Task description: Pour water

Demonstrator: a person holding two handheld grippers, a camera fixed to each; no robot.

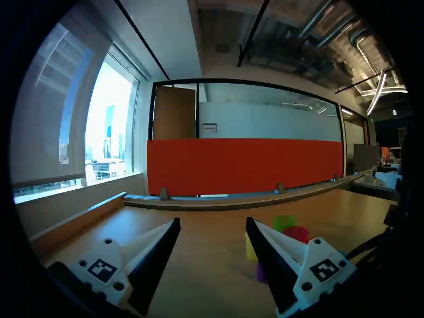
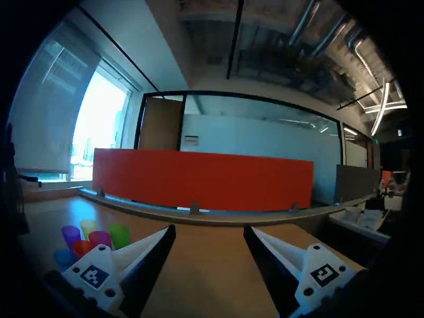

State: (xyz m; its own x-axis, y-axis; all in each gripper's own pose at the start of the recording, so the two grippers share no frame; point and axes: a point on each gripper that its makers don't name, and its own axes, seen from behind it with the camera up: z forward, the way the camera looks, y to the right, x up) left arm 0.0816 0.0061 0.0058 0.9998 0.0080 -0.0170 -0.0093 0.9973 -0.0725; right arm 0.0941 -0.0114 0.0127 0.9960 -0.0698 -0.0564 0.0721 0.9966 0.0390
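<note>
Left gripper [image 1: 212, 221]: claw spread, empty, hovering low over desk [image 1: 212, 289]. Right gripper [image 2: 209, 228]: likewise spread, empty. Coloured cups [image 1: 284, 222]: upright cluster on desk, near left gripper, untouched; grouped close, presumably for easy reach when pouring.

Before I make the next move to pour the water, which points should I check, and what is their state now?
1. Left gripper open and empty: ok.
2. Right gripper open and empty: ok.
3. Coloured cups standing upright on the desk: ok.
4. Cups centred between a gripper's fingers: not ok; in both views they stand off to one side.
5. Water in any cup: cannot tell.
</note>
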